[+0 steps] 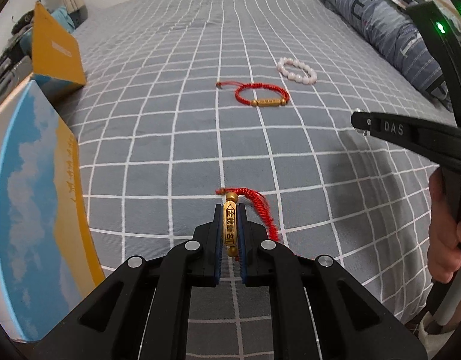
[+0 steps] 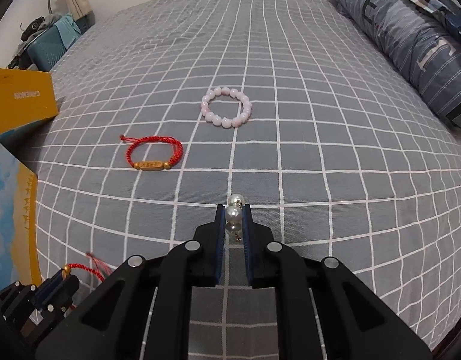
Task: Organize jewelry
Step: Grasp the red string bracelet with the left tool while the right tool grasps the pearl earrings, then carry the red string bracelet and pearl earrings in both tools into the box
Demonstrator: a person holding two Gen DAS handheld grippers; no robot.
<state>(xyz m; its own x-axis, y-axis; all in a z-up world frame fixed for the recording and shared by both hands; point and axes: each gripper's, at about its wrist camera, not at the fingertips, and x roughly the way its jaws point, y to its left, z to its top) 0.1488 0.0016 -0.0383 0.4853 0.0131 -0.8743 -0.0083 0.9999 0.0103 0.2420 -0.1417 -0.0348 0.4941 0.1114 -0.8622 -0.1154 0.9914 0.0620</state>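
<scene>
Grey checked bedspread [image 2: 290, 120] fills both views, folded striped duvet [image 2: 410, 48] along its right edge. Open blue-and-yellow box [image 1: 35, 195] sits at the left edge, its yellow lid [image 1: 55, 51] standing behind it. Left gripper [image 1: 230, 228] is clamped on the gold bar of a red cord bracelet [image 1: 230, 225], cord trailing right. Right gripper [image 2: 234, 219] is clamped on a pearl earring [image 2: 234, 214]. Second red bracelet [image 2: 154, 156] and pink bead bracelet [image 2: 226, 107] lie mid-bed, near each other, not touching.
</scene>
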